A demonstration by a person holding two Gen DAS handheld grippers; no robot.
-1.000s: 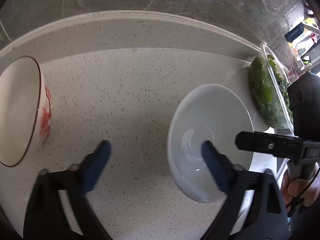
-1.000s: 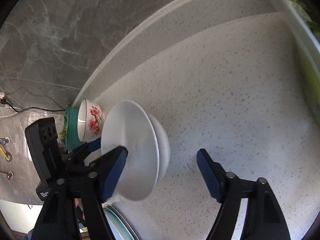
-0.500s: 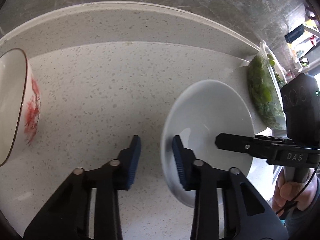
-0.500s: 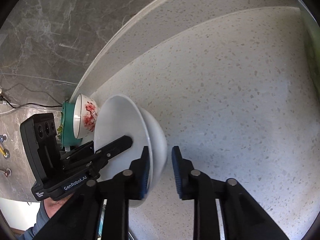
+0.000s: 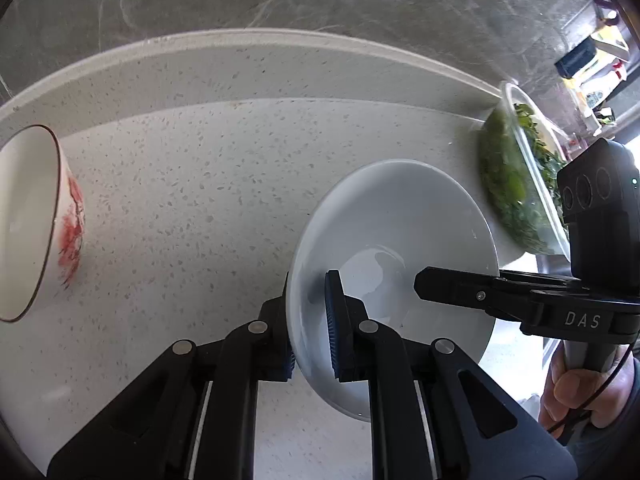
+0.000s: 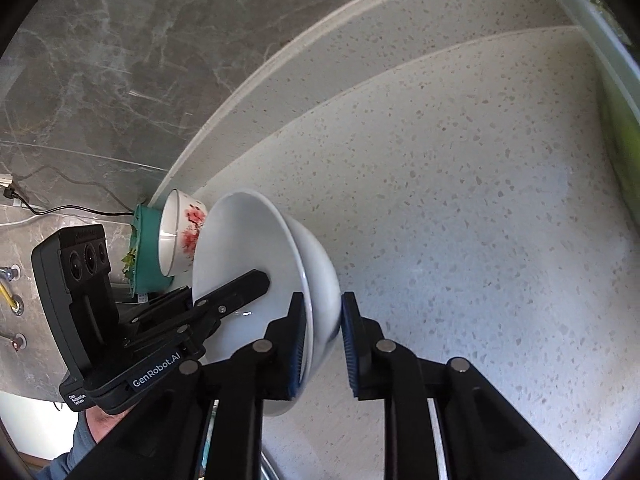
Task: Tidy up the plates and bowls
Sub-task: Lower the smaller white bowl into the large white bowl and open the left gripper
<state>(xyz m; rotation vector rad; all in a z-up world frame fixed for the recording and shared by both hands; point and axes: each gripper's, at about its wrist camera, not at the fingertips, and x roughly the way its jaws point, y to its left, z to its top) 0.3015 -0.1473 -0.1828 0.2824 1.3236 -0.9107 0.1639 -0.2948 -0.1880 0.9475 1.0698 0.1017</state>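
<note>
A plain white bowl (image 5: 400, 232) stands on the speckled counter, held by both grippers on opposite sides of its rim. My left gripper (image 5: 312, 324) is shut on the rim nearest it. My right gripper (image 6: 322, 344) is shut on the other side of the same bowl (image 6: 256, 240), one finger inside and one outside. The right gripper also shows in the left wrist view (image 5: 420, 280), reaching into the bowl. A white bowl with red flowers (image 5: 36, 224) stands on the counter to the left, also in the right wrist view (image 6: 180, 236).
A clear container of green leaves (image 5: 516, 184) stands right of the white bowl. A teal container (image 6: 144, 256) sits behind the flowered bowl. The counter's raised back edge (image 5: 280, 56) meets a grey marble wall. A plate rim (image 6: 208, 440) shows under the right gripper.
Both grippers were open a second ago and have closed onto the white bowl's rim from opposite sides. The bowl looks slightly closer in both views.
</note>
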